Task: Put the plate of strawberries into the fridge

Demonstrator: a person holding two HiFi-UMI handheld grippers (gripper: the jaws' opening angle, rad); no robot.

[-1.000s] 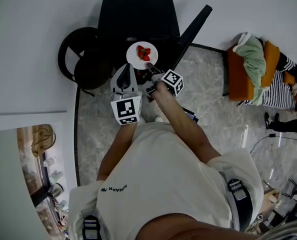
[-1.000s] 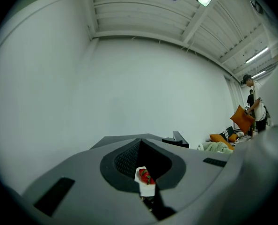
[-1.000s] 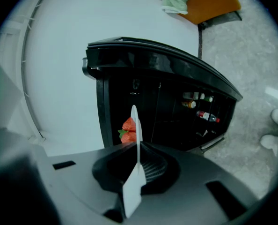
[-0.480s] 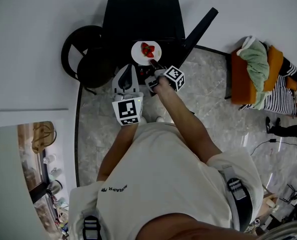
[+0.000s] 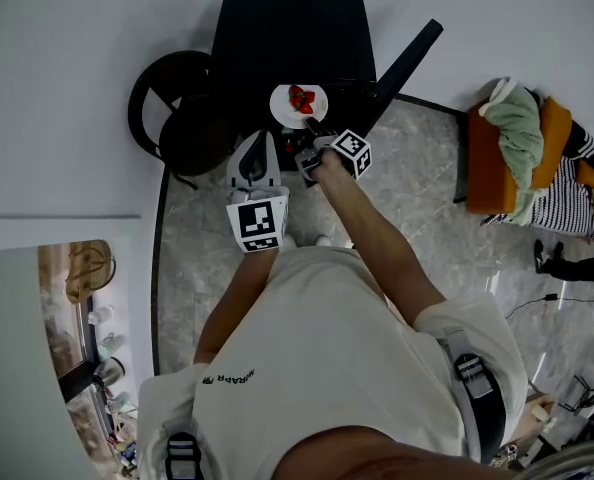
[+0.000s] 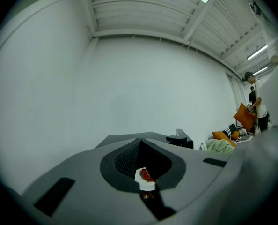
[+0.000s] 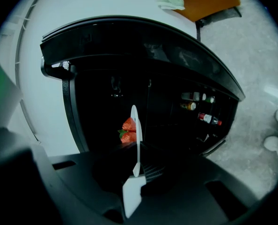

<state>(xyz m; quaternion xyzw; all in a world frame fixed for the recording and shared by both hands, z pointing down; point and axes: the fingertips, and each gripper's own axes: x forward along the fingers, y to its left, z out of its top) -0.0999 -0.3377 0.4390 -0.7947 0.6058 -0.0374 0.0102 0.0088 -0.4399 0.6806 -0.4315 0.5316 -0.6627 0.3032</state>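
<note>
Stone floor (image 5: 417,208), black fridge (image 5: 287,28) at 12 o'clock: right hand-held gripper (image 5: 310,126) clamps white strawberry plate (image 5: 283,105); left hand-held gripper (image 5: 255,142) closed, empty.

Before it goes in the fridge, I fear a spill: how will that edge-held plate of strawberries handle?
Probably stiff: the plate runs straight out of the right claw. The strawberries, on a shallow face, might roll if it tips.
</note>
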